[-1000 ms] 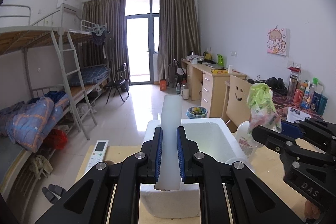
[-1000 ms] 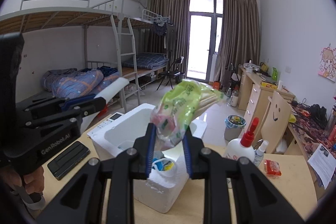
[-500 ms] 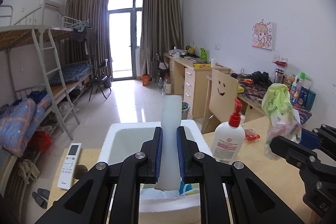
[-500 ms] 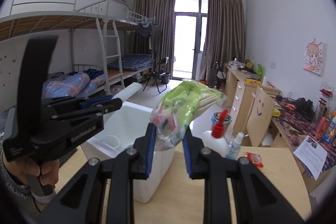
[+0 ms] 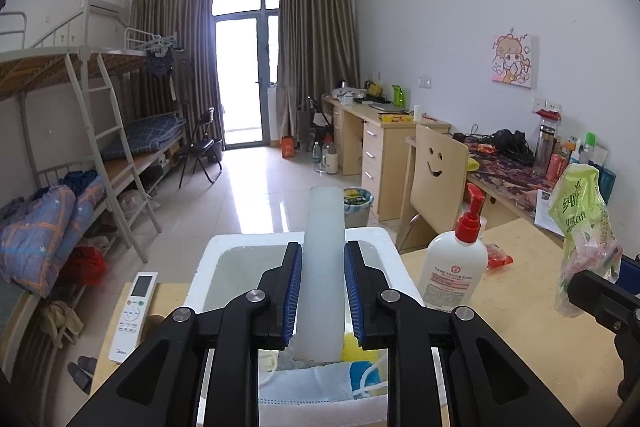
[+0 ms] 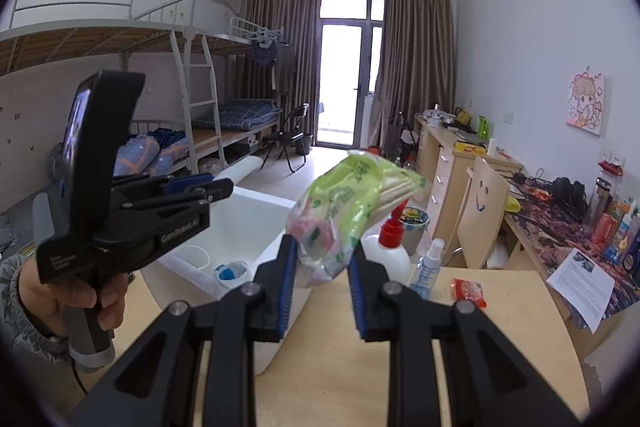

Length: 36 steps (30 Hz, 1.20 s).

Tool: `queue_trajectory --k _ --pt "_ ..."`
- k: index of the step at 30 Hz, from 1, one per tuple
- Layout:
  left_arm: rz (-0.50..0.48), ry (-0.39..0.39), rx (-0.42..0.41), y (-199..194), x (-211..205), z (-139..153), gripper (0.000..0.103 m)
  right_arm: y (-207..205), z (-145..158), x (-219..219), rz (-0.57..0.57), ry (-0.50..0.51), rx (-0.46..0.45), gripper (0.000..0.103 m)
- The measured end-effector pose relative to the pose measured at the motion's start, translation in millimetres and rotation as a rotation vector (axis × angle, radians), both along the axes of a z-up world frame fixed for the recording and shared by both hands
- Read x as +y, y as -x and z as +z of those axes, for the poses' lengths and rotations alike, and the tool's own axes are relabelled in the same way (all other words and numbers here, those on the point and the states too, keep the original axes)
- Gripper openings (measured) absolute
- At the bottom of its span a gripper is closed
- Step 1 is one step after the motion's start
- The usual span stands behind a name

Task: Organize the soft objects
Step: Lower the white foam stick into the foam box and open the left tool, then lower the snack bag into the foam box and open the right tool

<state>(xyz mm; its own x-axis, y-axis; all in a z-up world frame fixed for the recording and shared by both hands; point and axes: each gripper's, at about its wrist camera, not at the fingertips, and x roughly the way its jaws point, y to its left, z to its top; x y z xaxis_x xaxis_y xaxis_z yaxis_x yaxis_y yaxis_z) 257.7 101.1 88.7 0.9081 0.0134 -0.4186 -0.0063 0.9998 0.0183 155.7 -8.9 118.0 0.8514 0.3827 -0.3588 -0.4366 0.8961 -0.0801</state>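
A white foam roll (image 5: 324, 267) stands upright between the pads of my left gripper (image 5: 322, 291). Its jaws are opening, and the roll now shows full width with thin gaps at the pads. Its lower end sits in the white foam box (image 5: 208, 267), above a face mask (image 5: 312, 387) and a yellow item. In the right wrist view the left gripper (image 6: 216, 187) hovers over the box (image 6: 248, 219), held by a hand. My right gripper (image 6: 322, 267) is shut on a green plastic packet (image 6: 344, 211), held up to the right of the box; the same packet (image 5: 580, 227) shows in the left wrist view.
On the wooden table stand a white pump bottle with a red top (image 5: 452, 267), a small spray bottle (image 6: 428, 271) and a red sachet (image 6: 468, 291). A remote control (image 5: 134, 311) lies left of the box. A printed sheet (image 6: 580, 283) lies at the right edge.
The left jaws have spread, and the roll is no longer pinched narrow. The left gripper has moved across over the box. The right gripper still holds the green packet, slightly shifted.
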Motion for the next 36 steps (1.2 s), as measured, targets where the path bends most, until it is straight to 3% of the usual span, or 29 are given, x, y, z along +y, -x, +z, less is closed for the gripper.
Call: queue_trajectory --k 1,3,5,7,9,21,36 --pt "-0.002 -0.007 -0.004 1 -1 0 0.032 -1 0 -1 -0.001 0.0 0.001 0.029" --pt "0.001 -0.017 -0.011 1 -2 2 0.068 -2 0 0 -0.003 -0.002 0.005 0.029" --pt "0.012 0.0 -0.028 5 1 4 0.082 -3 -1 0 -0.003 -0.005 0.006 0.029" --pt "0.023 0.01 -0.038 9 4 6 0.083 -2 -1 0 -0.002 -0.004 0.006 0.029" --pt "0.027 0.009 -0.043 11 4 6 0.092 -3 -1 1 0.001 -0.003 0.007 0.029" --pt "0.089 0.003 -0.069 40 19 13 0.101 -11 -3 5 0.042 -0.006 0.02 0.029" --pt "0.222 -0.018 -0.094 86 58 21 0.101 -19 -1 55 0.175 0.0 0.02 0.029"
